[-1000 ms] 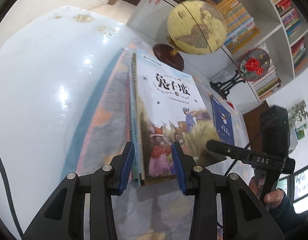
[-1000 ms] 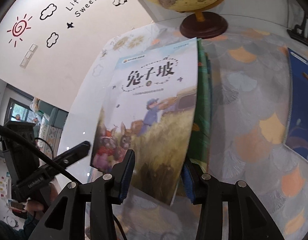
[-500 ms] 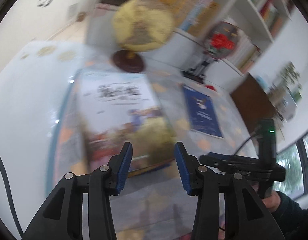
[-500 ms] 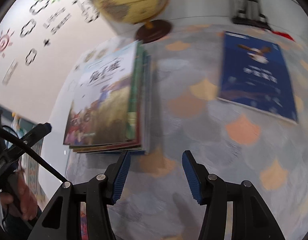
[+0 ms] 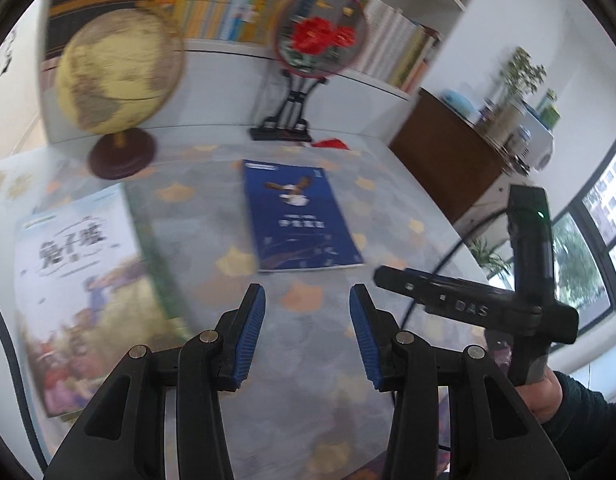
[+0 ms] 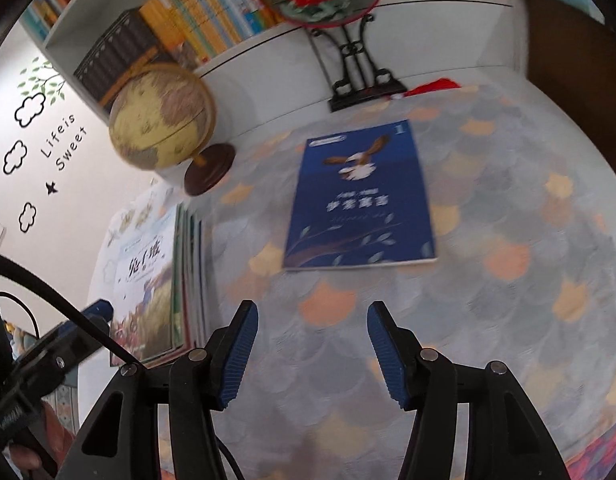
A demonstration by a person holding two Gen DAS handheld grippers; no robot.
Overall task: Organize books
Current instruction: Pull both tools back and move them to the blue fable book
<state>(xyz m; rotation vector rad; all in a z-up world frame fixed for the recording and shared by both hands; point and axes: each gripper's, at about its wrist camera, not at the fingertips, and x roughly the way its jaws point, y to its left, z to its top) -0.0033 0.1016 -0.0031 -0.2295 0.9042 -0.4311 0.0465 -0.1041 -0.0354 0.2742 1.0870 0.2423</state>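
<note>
A dark blue book [image 5: 297, 216] [image 6: 360, 200] with a bird on its cover lies flat on the patterned tablecloth, ahead of both grippers. A stack of books topped by a rabbit picture book [image 5: 83, 280] [image 6: 147, 280] lies at the left. My left gripper [image 5: 305, 324] is open above bare cloth, nothing between its blue pads. My right gripper [image 6: 312, 344] is open too, its jaws still opening, empty, a short way in front of the blue book's near edge. The right gripper's body [image 5: 488, 312] shows at the right of the left wrist view.
A yellow globe [image 5: 119, 72] [image 6: 163, 120] on a dark round base stands at the back left. A round red-flower fan on a black stand [image 5: 320, 36] [image 6: 348, 20] is behind the blue book. White bookshelves [image 6: 179, 28] line the back wall; a brown cabinet [image 5: 448, 152] sits right.
Both grippers let go of the rabbit book, which now lies flat on the stack. Both swung right and rose, so the blue book is now ahead of them. The right jaws widened.
</note>
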